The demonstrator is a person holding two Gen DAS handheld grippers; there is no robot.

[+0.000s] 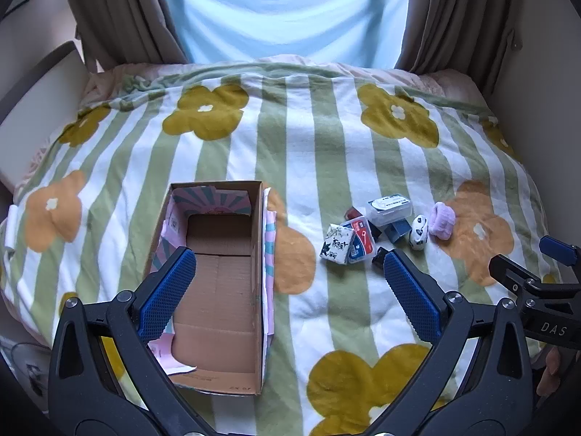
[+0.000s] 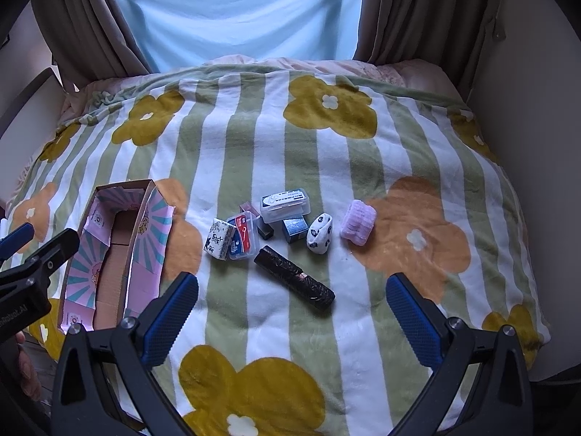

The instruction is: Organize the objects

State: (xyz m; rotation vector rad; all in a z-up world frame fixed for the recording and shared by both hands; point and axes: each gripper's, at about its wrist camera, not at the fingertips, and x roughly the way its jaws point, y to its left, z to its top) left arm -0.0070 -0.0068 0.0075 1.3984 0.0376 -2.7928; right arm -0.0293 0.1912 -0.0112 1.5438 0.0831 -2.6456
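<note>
From the left wrist view, the task looks barely begun. The cardboard box [image 1: 218, 290] lies open at about 7 o'clock, its floor bare as far as it shows, though the left tool [image 1: 287, 272] hides part of it. This tool is spread wide with nothing between its blue pads. The small things lie together on the bed at about 3 o'clock, well apart from the box: a printed tissue pack [image 1: 336, 243], a red and blue case [image 1: 361, 241] touching it, a clear plastic box [image 1: 390, 209] resting on a dark blue box [image 1: 396, 231], a spotted pouch [image 1: 419, 232] and a lilac towel roll [image 1: 443, 221]. The right tool [image 1: 559, 250] enters at 4 o'clock. The striped blanket [image 1: 290, 145] with big flowers covers the bed; brown curtains [image 1: 120, 11] frame a pale window at 12 o'clock.

From the right wrist view, the box [image 2: 116, 254] sits at 9 o'clock, nothing visible inside. The cluster lies near centre, and a black roll [image 2: 294, 278] lies slantwise just nearer than the rest. The right tool [image 2: 292, 294] is also wide open and holds nothing, hovering short of the black roll. Judging from this, everything remains to be moved into the box. The soft blanket [image 2: 363, 327] may let items sink a little under a grasp.
</note>
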